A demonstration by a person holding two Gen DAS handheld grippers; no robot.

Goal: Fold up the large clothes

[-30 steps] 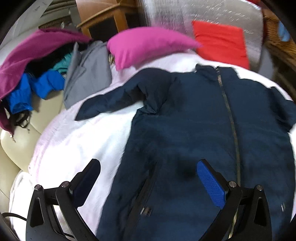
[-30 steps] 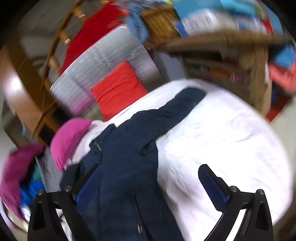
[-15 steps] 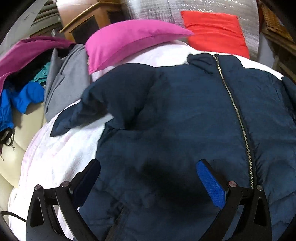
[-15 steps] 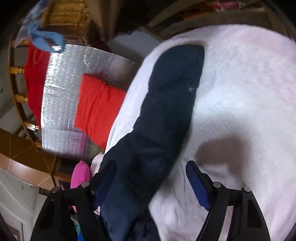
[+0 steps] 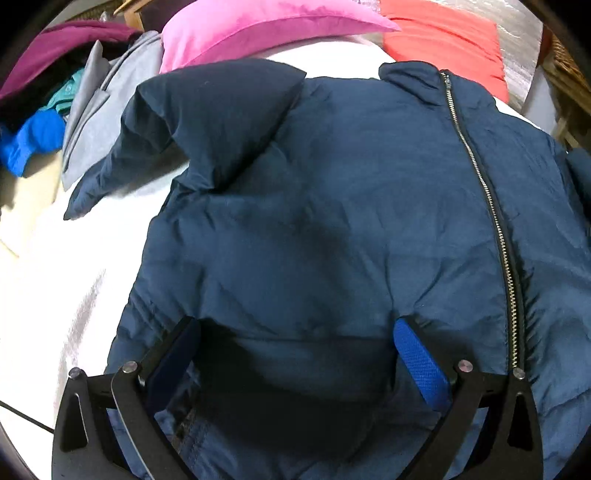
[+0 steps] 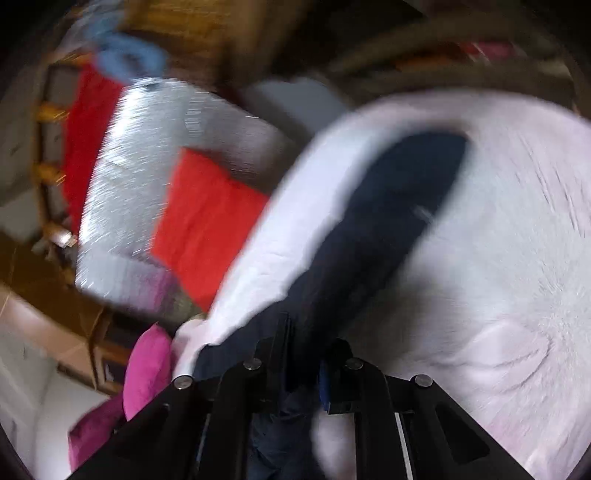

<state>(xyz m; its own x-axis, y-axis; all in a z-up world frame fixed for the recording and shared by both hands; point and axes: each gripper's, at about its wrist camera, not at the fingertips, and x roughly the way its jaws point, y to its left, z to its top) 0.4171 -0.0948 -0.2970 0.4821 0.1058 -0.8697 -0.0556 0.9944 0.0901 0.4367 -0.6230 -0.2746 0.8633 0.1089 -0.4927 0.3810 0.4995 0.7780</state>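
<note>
Jacket sleeve (image 6: 388,229) inside right gripper (image 6: 304,354)

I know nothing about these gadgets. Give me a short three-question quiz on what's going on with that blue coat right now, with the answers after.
1. True or false: the left tool is clamped shut on the navy jacket.
2. Which part of the jacket is the right tool closed on?
A. the sleeve
B. the collar
C. the zipper
3. Fill in the word: the cushion lying past the jacket's folded sleeve in the left view is ____.

Key:
1. False; its fingers stand wide apart over the jacket's front.
2. A
3. Pink
</note>
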